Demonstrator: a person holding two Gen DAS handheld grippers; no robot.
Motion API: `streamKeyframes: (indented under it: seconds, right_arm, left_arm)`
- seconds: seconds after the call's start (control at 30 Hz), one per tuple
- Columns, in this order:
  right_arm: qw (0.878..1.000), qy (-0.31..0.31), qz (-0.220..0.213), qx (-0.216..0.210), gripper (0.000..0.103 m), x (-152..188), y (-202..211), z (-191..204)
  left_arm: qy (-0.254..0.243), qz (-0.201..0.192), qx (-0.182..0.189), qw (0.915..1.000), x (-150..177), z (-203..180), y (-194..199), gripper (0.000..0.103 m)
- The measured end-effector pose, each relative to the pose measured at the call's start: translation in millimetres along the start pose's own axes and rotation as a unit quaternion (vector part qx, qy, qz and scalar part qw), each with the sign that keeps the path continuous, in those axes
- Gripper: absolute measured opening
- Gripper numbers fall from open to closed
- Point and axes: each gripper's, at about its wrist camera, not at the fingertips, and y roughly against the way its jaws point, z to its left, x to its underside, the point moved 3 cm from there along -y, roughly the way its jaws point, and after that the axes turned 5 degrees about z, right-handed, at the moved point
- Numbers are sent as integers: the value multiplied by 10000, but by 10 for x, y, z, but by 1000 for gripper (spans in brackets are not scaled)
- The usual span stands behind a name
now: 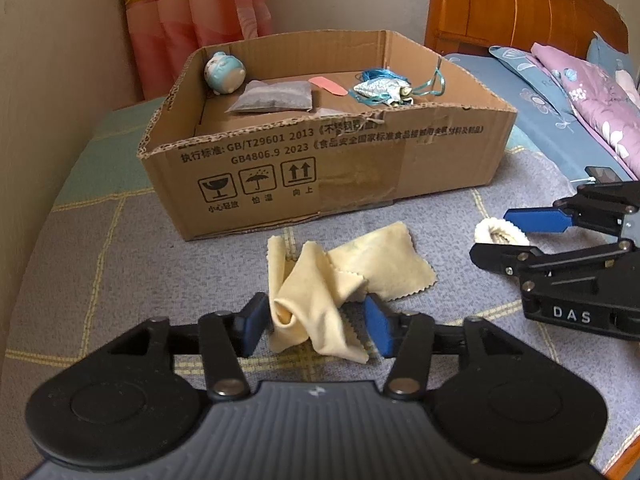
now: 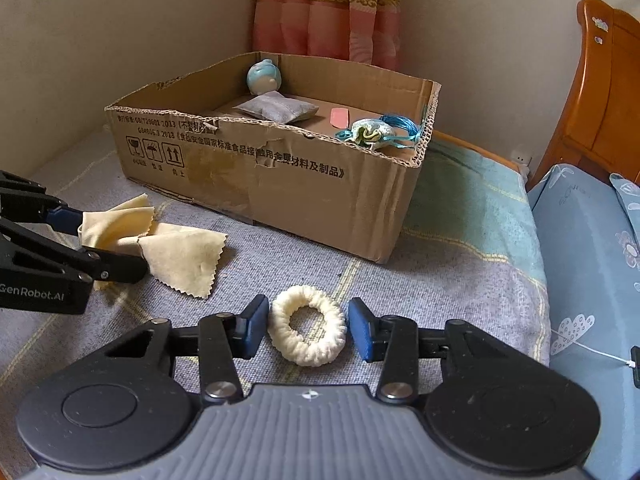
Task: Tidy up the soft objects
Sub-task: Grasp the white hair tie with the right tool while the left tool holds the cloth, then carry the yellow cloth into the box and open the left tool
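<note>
Pale yellow cloth, cream scrunchie, brown box

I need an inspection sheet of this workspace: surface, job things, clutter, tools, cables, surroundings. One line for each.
Surface: bed cover, grey with yellow lines, teal at the far side.
Job's things: yellow cloth crumpled in front of the box; cream ring flat on the cover; in the box a blue toy, grey pouch, pink piece and patterned pouch with blue cord.
Clutter: nothing seen.
Tools: left tool open, cloth between its pads; right tool open around the ring, small gaps at both sides.
Cables: thin white cord on the blue bedding.
Surroundings: pink curtain, wooden headboard, pillows.
</note>
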Motion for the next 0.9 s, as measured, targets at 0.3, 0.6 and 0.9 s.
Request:
streamKeyframes:
  seconds: [0.3, 0.6, 0.9]
  right_arm:
    - [10000, -24, 36, 67, 47, 20, 31, 32]
    - [9998, -46, 49, 170, 34, 58, 85, 50]
    - [9996, 44, -27, 276, 32, 81, 267, 9]
  left_arm:
    - [248, 37, -29, 9997, -19, -58, -26, 67]
    - [310, 27, 59, 9995, -69, -77, -13, 31]
    - [-31, -98, 111, 9999, -91, -9, 174, 20]
